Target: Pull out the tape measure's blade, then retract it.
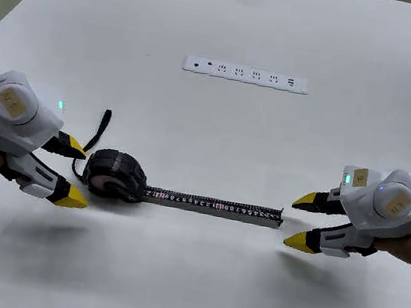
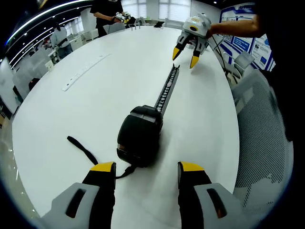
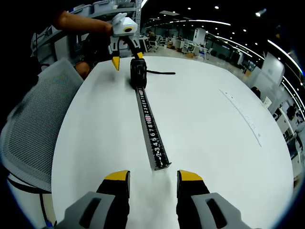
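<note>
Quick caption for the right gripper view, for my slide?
Open right claw faces the tip of the extended blade, case and left claw beyond.

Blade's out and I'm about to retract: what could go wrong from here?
Both the left gripper and right gripper are open, so the case is unheld and might slide.
The thin blade lies flat on the table and may slip the jaws.
The strap could snag.

Blade [image 3: 150, 130] scale: nos. 2–9 legible near tip; rest too small.
</note>
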